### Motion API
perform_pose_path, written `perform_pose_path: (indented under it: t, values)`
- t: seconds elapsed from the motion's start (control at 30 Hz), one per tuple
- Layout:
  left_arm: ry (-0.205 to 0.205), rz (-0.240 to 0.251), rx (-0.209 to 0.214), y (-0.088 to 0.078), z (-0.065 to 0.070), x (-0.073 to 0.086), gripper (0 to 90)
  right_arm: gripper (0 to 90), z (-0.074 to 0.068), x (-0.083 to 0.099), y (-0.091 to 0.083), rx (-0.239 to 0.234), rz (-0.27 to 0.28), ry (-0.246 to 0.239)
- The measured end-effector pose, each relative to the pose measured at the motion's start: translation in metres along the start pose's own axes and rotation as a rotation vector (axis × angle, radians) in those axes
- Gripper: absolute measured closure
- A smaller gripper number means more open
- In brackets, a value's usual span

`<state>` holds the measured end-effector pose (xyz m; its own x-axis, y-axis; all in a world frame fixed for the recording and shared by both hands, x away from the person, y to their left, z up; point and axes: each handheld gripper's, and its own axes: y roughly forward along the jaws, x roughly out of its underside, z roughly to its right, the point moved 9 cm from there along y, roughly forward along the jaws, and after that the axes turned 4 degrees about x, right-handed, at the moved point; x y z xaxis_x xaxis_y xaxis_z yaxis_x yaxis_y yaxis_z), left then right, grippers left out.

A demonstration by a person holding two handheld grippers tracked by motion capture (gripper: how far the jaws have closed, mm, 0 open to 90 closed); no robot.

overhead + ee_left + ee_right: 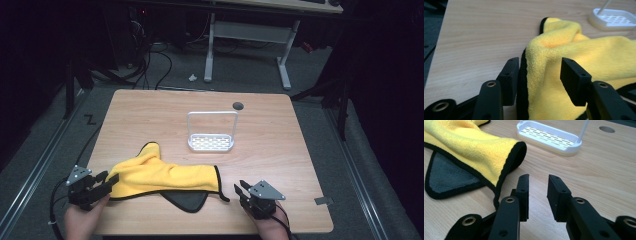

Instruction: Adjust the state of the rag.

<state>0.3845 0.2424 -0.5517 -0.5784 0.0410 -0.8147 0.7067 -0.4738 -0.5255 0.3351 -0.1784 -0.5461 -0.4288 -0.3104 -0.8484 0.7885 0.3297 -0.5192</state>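
On the table [280, 150], a yellow cloth [165, 175] between two tools
Left tool [106, 181] gapes around the cloth's edge, unpinched; right tool [240, 189] stands narrowly parted, empty

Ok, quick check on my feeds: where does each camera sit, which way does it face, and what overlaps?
High view: above the person's side, looking forward and down on the table; both hands, left gripper, right gripper.
Left gripper view: on that gripper, along its open jaws astride the yellow cloth.
Right gripper view: along its open jaws over bare wood, cloth edge left.
Shared: cloth and white rack appear in all three.
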Motion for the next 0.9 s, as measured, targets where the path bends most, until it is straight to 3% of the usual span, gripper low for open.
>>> perform_pose_path:
  t: [0.13, 0.3, 0.43, 0.53, 0.57, 0.6, 0.63, 0.67, 0.83, 0.87, 0.9]
  values:
    - [0.018, 0.009, 0.006, -0.004, 0.005, -0.004, 48.4, 70.3, 0.003, 0.001, 0.000, 0.001, -0.003, 0.002]
    - [-0.043, 0.023, 0.034, -0.018, -0.005, -0.005, 46.1, 69.9, 0.005, 0.001, 0.000, 0.005, 0.003, 0.005]
    - [-0.043, 0.023, 0.034, -0.026, -0.006, -0.004, 46.0, 69.9, 0.007, 0.001, 0.001, 0.005, 0.000, 0.006]
    - [-0.019, 0.020, 0.045, -0.027, 0.004, -0.005, 45.9, 69.9, 0.007, 0.002, 0.001, 0.004, -0.002, 0.006]
    - [0.008, 0.019, 0.083, -0.024, 0.019, -0.008, 45.6, 69.9, 0.007, 0.002, 0.002, 0.005, -0.002, 0.007]
    - [0.008, 0.019, 0.083, -0.024, 0.019, -0.008, 45.4, 69.9, 0.007, 0.002, 0.002, 0.005, -0.002, 0.007]
    - [0.053, 0.000, 0.135, -0.014, 0.044, -0.007, 45.2, 69.9, 0.006, 0.002, 0.002, 0.003, -0.004, 0.001]
    - [0.080, -0.014, 0.156, -0.008, 0.057, -0.006, 45.1, 70.0, 0.005, 0.001, 0.003, 0.001, -0.003, -0.002]
    - [0.159, -0.089, 0.304, 0.031, 0.127, 0.005, 44.5, 70.0, 0.003, 0.001, 0.005, 0.002, -0.008, -0.012]
    - [0.159, -0.089, 0.304, 0.031, 0.127, 0.005, 44.1, 70.0, 0.004, 0.001, 0.005, 0.001, -0.009, -0.014]
    - [0.171, -0.102, 0.334, 0.039, 0.141, 0.006, 43.2, 70.0, 0.003, 0.002, 0.005, -0.001, -0.011, -0.012]
